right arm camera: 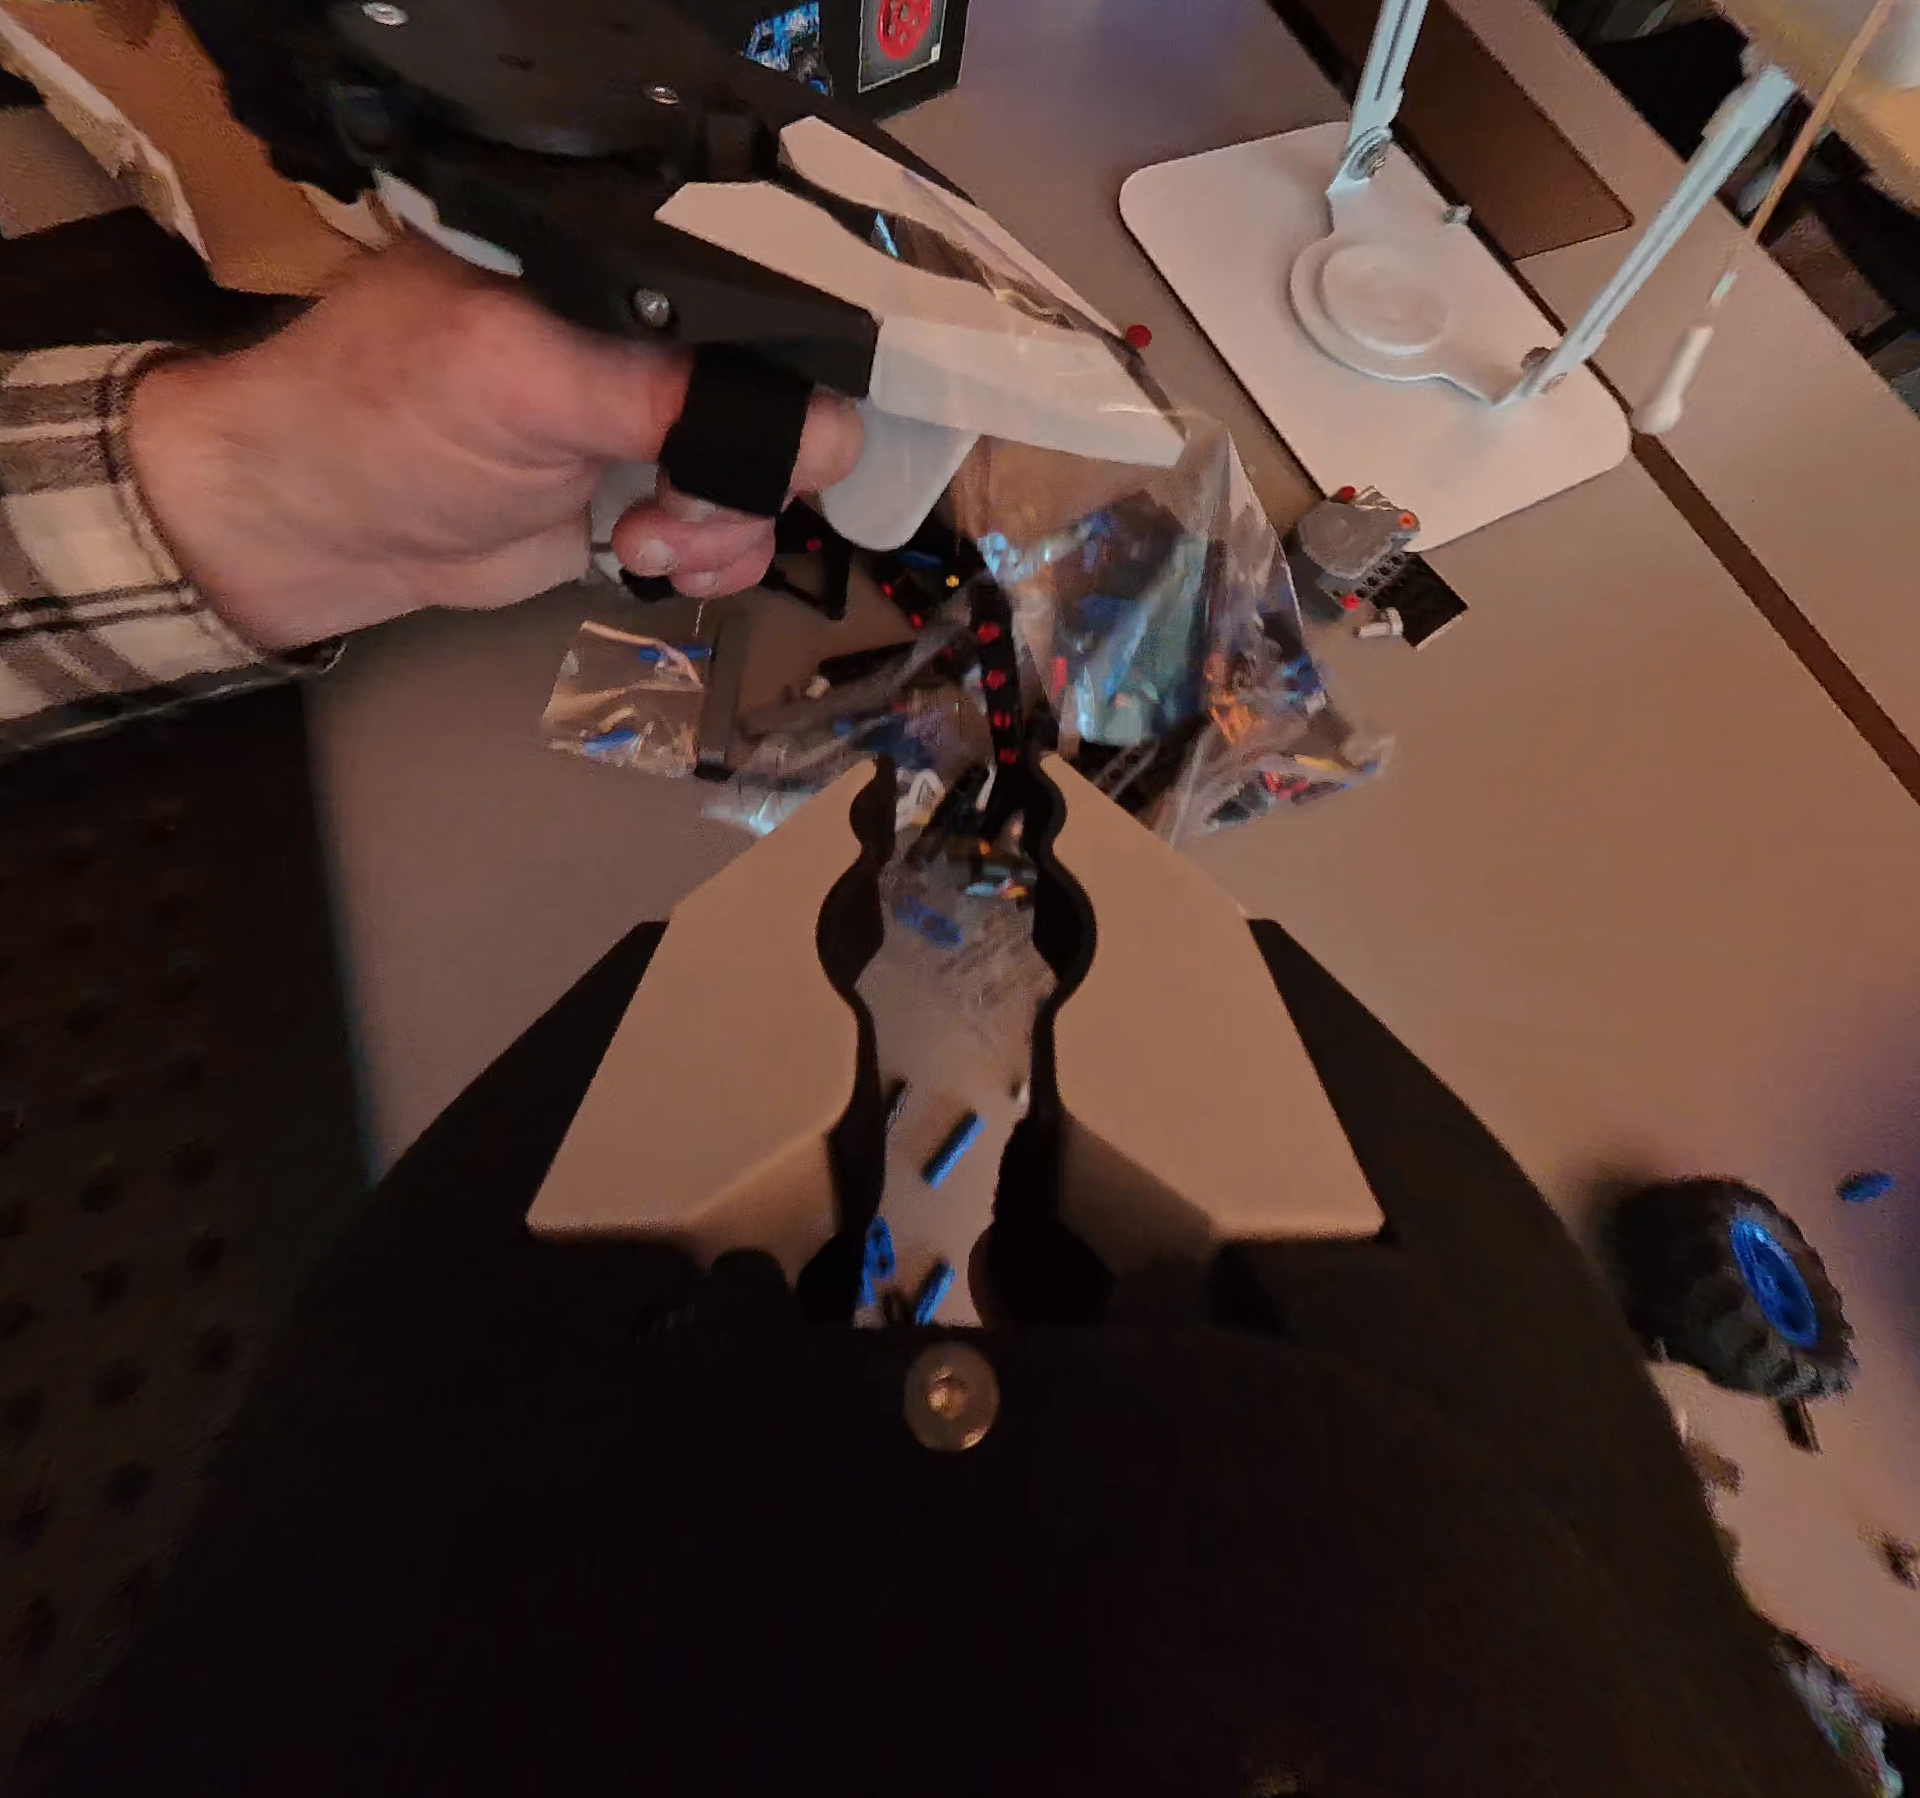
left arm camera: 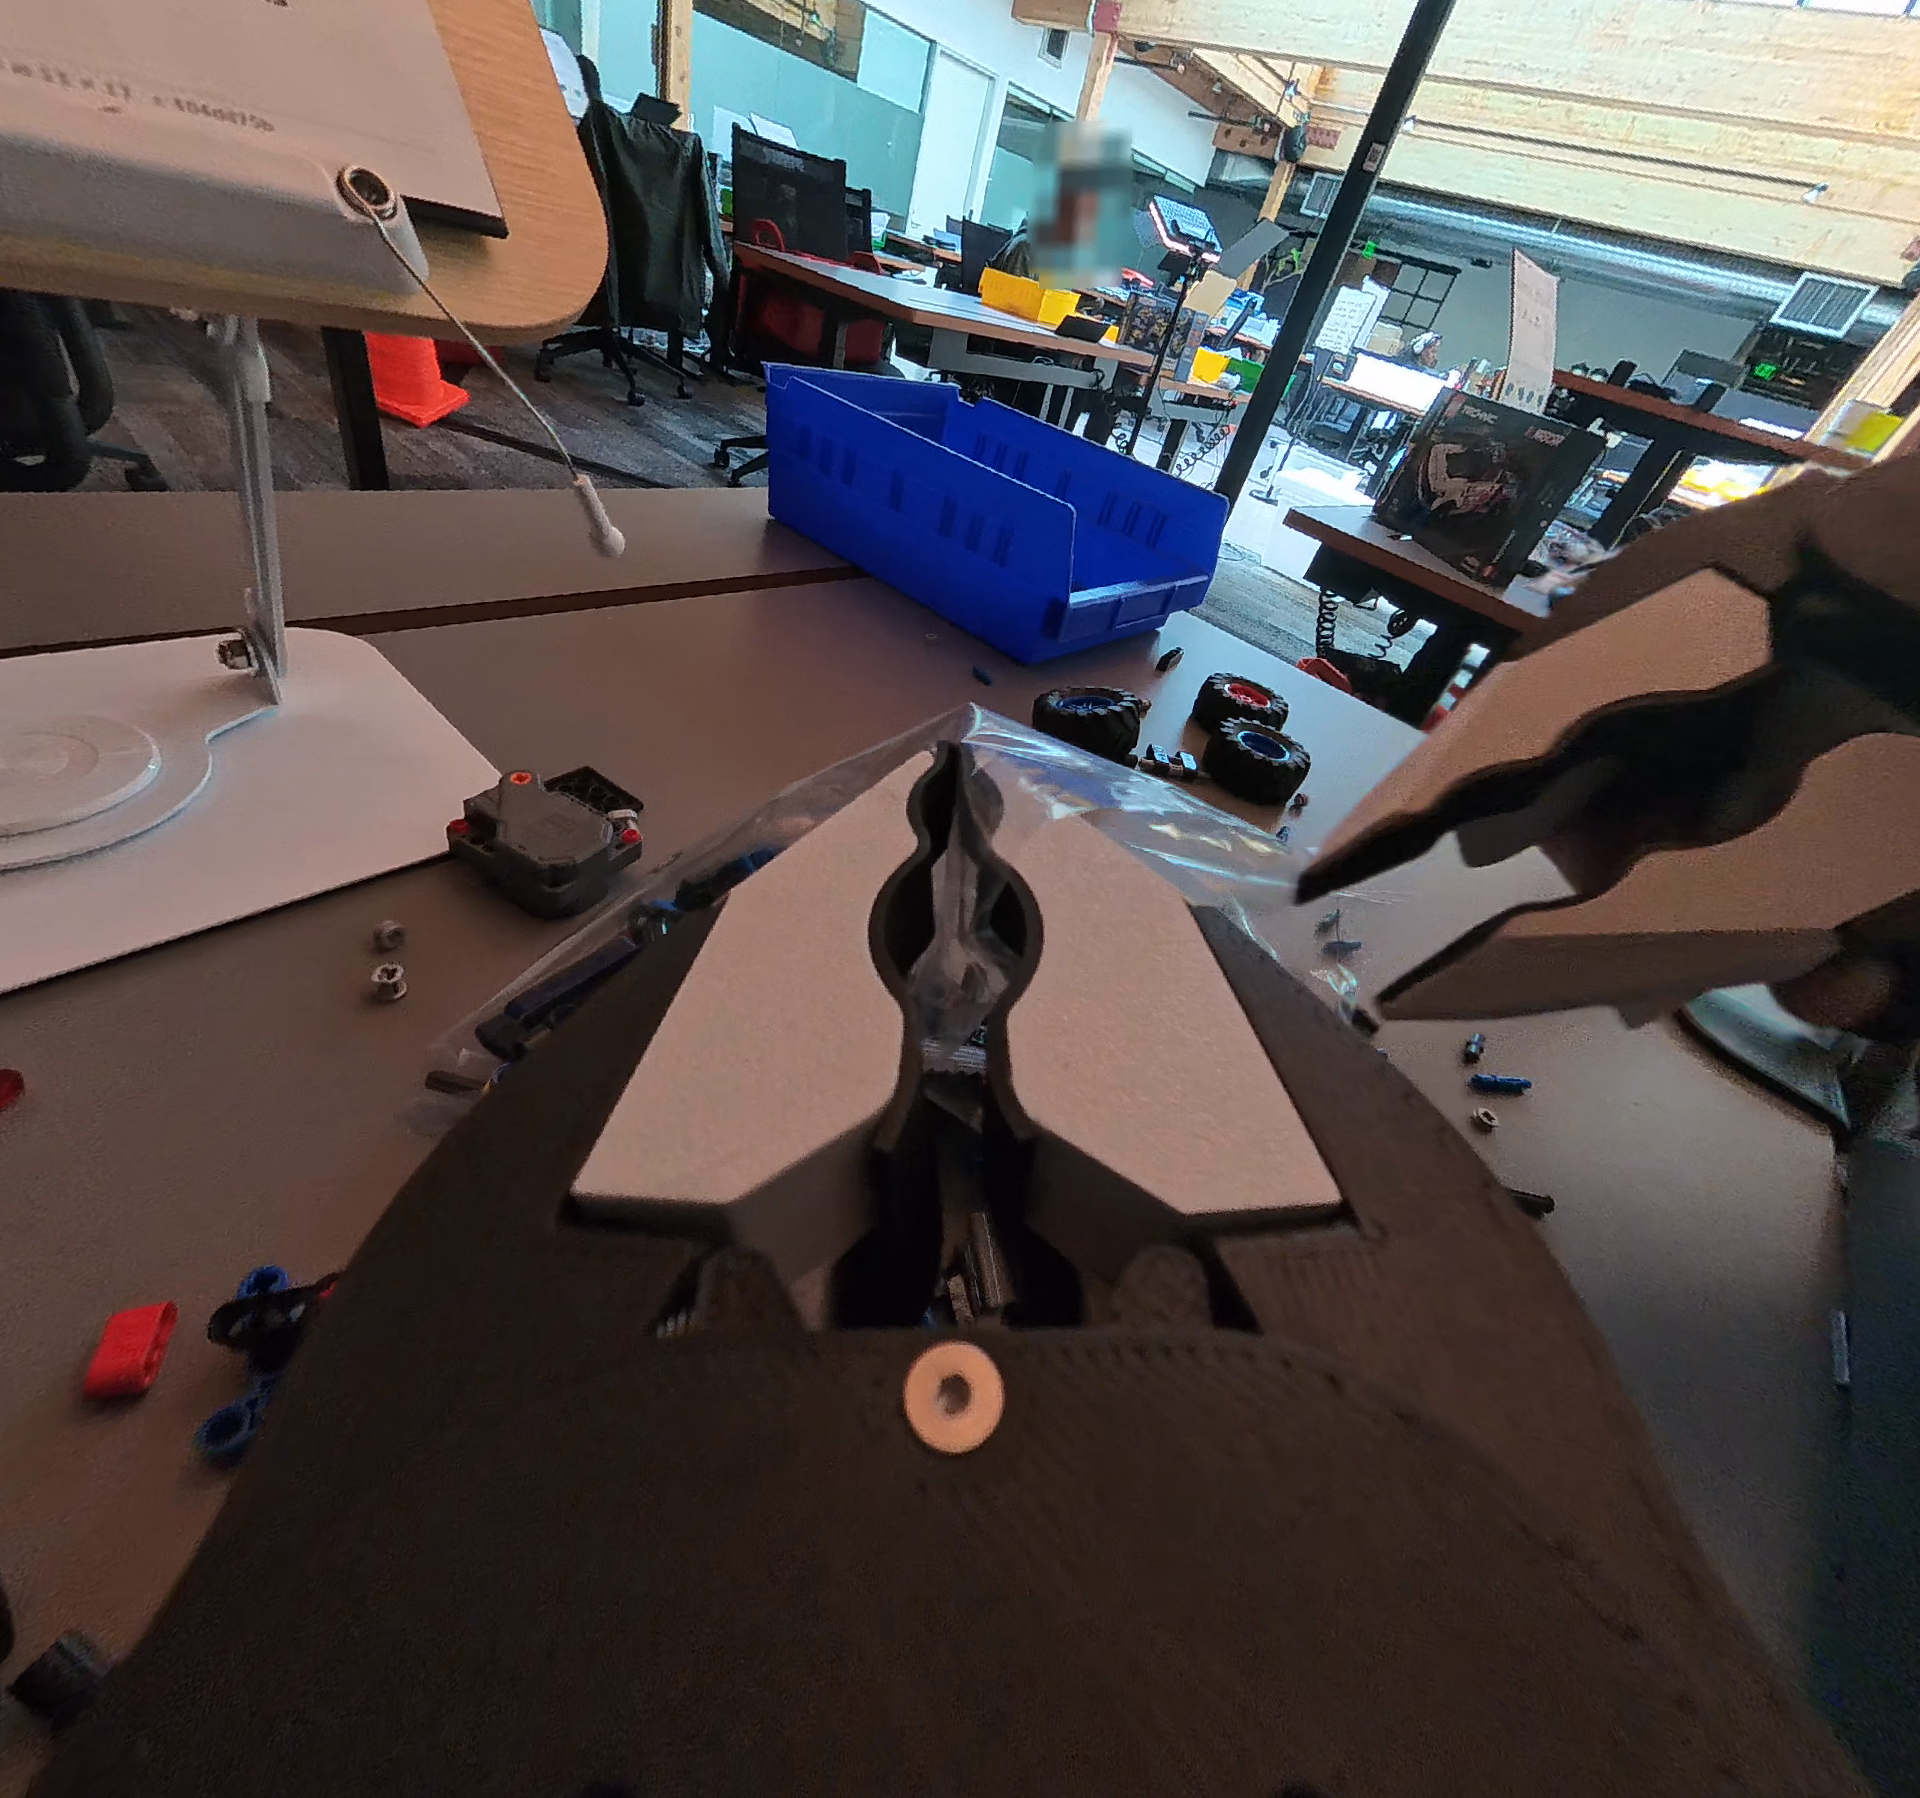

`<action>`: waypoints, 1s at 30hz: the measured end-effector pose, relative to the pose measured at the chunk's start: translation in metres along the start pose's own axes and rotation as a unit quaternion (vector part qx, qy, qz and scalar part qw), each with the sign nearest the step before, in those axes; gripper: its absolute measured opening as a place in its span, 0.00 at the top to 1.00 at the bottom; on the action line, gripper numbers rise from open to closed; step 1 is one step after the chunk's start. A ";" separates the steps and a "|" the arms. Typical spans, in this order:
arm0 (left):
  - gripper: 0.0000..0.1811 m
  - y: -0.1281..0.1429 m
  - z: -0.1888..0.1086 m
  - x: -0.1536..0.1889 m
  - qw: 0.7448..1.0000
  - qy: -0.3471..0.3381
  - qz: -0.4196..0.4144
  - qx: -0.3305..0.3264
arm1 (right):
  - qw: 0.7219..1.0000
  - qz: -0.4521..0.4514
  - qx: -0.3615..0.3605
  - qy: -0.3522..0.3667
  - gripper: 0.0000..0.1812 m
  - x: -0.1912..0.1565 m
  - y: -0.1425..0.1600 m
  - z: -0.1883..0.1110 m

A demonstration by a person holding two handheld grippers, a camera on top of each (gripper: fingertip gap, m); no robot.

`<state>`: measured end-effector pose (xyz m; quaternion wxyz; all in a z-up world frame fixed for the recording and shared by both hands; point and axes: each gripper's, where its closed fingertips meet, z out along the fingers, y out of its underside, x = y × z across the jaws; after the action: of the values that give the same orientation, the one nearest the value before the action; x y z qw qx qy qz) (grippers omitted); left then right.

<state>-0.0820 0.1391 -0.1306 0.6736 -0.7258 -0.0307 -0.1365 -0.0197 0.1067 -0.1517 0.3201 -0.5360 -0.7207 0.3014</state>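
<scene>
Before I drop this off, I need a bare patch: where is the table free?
Free: the grey table between the white stand base and the blue bin. Crowded: around the tyres and the clear parts bag that the left gripper pinches.

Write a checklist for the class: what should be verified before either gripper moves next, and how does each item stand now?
1. Left gripper shut on the clear bag: ok, plastic is pinched between its fingers.
2. Right gripper open: ok, jaws apart.
3. Right gripper holding the bag: not ok, its tips are only at the bag's edge.
4. Bag lifted off the table: cannot tell.
5. Bag sealed: cannot tell.
6. Table near the bag free of loose parts: not ok, wheels and blue pins lie there.
</scene>
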 end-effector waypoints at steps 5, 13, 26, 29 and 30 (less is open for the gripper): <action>1.00 0.001 0.002 0.003 1.000 0.004 0.002 -0.003 | 0.992 0.000 -0.091 -0.089 0.86 -0.026 0.072 -0.027; 1.00 0.001 0.001 0.000 1.000 -0.001 0.000 -0.002 | 0.983 0.092 -0.152 -0.051 0.93 -0.001 0.134 0.009; 1.00 0.002 0.003 0.001 1.000 0.002 0.002 -0.005 | 0.998 -0.025 0.003 -0.061 0.99 -0.022 0.016 -0.014; 1.00 0.003 0.002 0.000 1.000 0.001 0.000 -0.004 | 0.997 -0.063 -0.031 0.013 0.91 0.005 0.008 0.015; 1.00 0.002 0.001 0.000 1.000 0.000 -0.001 -0.002 | 0.997 -0.064 -0.047 0.021 0.87 0.009 0.011 0.019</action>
<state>-0.0817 0.1402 -0.1329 0.6717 -0.7274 -0.0305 -0.1371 -0.0305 0.1165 -0.1709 0.3281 -0.5093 -0.7602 0.2347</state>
